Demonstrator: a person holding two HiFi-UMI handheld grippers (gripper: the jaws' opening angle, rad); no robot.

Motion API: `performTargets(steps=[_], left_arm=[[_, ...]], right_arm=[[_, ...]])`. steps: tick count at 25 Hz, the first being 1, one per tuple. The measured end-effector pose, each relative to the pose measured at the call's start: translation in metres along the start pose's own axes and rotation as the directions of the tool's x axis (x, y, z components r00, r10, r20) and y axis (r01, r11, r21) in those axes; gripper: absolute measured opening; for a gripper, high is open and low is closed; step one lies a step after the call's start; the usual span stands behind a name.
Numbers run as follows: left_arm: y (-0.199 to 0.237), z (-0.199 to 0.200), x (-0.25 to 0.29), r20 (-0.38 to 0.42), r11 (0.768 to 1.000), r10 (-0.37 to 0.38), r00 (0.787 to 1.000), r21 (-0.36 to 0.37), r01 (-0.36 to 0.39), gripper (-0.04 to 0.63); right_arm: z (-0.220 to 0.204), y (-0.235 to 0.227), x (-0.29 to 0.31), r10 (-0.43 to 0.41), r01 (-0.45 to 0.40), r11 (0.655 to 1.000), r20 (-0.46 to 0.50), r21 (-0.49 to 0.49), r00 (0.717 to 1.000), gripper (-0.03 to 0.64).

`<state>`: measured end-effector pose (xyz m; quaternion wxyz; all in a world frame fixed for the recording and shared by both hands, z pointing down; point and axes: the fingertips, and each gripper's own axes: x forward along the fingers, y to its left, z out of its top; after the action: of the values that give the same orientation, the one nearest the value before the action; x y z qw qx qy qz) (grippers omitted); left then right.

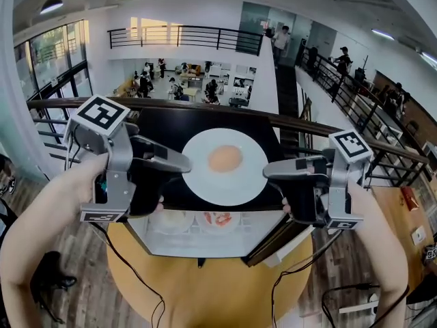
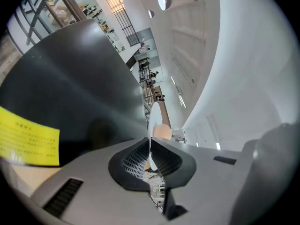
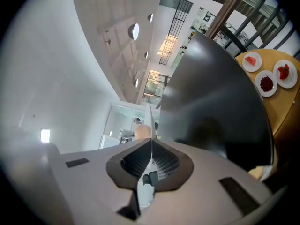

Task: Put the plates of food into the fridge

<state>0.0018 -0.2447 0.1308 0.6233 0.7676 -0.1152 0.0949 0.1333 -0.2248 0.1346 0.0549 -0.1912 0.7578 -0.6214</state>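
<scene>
A white plate [image 1: 225, 191] with a round peach-coloured piece of food [image 1: 224, 158] hangs level over the black fridge [image 1: 164, 125]. My left gripper [image 1: 186, 164] is shut on its left rim and my right gripper [image 1: 270, 171] is shut on its right rim. In the left gripper view the plate [image 2: 153, 118] shows edge-on between the pads of the gripper [image 2: 149, 156], with the food [image 2: 162, 131] beyond. The right gripper view shows the same: the plate's edge [image 3: 150, 118] pinched in the gripper [image 3: 151, 156], and the food [image 3: 143, 131] behind it.
The fridge stands on a round wooden table [image 1: 205, 285], its dark door [image 1: 273, 244] swung open at the right. Plates of red food [image 1: 217, 219] lie on white under the black top. Three small plates of red food [image 3: 266, 83] show on the yellow table. A railing [image 1: 171, 104] runs behind.
</scene>
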Motion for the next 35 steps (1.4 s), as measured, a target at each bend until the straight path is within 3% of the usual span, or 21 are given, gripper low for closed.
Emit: performTargets(steps=[7, 11, 15, 19, 23, 28, 31, 35], left_arm=[[-0.010, -0.070, -0.021, 0.016, 0.997, -0.001, 1.000, 0.072, -0.001, 0.018], [0.016, -0.133, -0.007, 0.075, 0.990, 0.001, 0.997, 0.138, -0.012, 0.018], [0.053, -0.151, 0.004, 0.175, 0.981, 0.024, 0.984, 0.185, -0.057, 0.020], [0.098, -0.165, 0.015, 0.283, 0.985, 0.004, 0.959, 0.163, -0.053, 0.020], [0.153, -0.181, 0.018, 0.349, 0.991, 0.033, 0.937, 0.108, -0.075, 0.021], [0.217, -0.195, 0.023, 0.386, 0.994, 0.106, 0.917, -0.027, -0.103, 0.020], [0.243, -0.198, 0.027, 0.397, 0.988, 0.149, 0.906, -0.028, -0.150, 0.020], [0.267, -0.200, 0.033, 0.427, 0.981, 0.187, 0.885, -0.040, -0.188, 0.020]], right_arm=[[-0.059, 0.017, -0.007, 0.063, -0.053, 0.992, 0.089, -0.112, 0.994, 0.018], [-0.117, -0.015, -0.024, 0.088, -0.054, 0.982, 0.184, -0.183, 0.979, 0.018], [-0.140, -0.045, -0.023, 0.101, -0.037, 0.975, 0.291, -0.218, 0.951, 0.018], [-0.162, -0.082, -0.017, 0.114, -0.034, 0.976, 0.373, -0.213, 0.921, 0.017], [-0.181, -0.123, 0.002, 0.140, -0.063, 0.981, 0.438, -0.185, 0.888, 0.018], [-0.203, -0.198, 0.013, 0.133, -0.150, 0.989, 0.522, -0.009, 0.842, 0.018], [-0.213, -0.232, 0.022, 0.106, -0.168, 0.984, 0.557, 0.062, 0.824, 0.018], [-0.219, -0.249, 0.027, 0.106, -0.182, 0.981, 0.590, 0.071, 0.800, 0.018]])
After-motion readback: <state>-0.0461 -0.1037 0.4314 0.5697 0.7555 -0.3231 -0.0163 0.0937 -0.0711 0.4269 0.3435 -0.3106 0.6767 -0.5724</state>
